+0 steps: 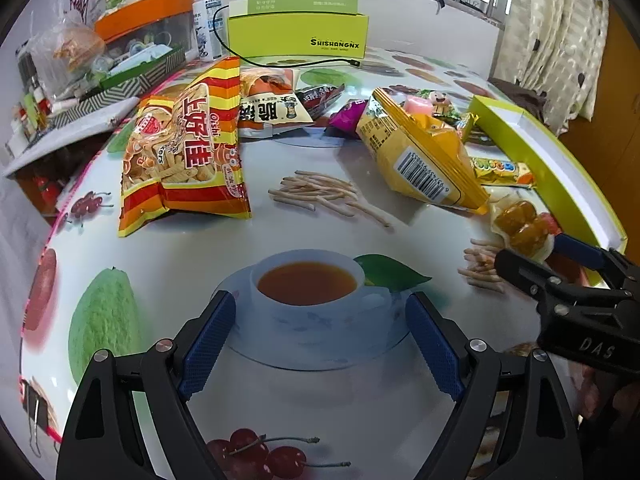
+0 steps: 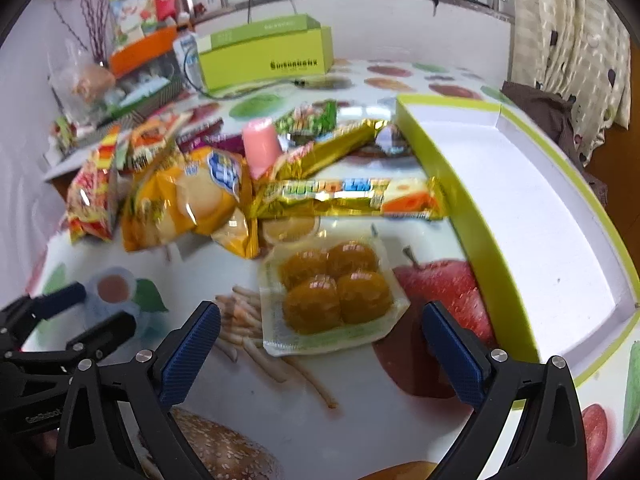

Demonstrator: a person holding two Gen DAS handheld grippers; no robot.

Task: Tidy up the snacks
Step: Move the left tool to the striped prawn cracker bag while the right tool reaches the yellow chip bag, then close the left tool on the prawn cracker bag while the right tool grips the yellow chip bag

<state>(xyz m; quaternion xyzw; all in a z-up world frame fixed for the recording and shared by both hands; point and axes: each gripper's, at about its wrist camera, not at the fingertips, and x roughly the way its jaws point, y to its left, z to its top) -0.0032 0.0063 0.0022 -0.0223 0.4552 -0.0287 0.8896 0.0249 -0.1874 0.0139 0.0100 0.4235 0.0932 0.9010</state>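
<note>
Left gripper (image 1: pixel 320 344): your jaws gape wide, empty, lower centre.
Right gripper (image 2: pixel 320 356): yours wide too, empty, before clear pastry pack (image 2: pixel 334 294).

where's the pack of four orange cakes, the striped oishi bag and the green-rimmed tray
pack of four orange cakes (image 2: pixel 334 292), right wrist view, middle of the clear wrapper
striped oishi bag (image 1: pixel 186 156), left wrist view, middle of its front
green-rimmed tray (image 2: pixel 532 216), right wrist view, bare white floor

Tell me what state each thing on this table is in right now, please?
Left tongs: open, empty.
Right tongs: open, empty.
Clear pack of four cakes: sealed, lying flat, untouched.
Shallow green box: open, nothing in it.
Striped snack bag: propped upright.
Yellow bag: lying down.
</note>
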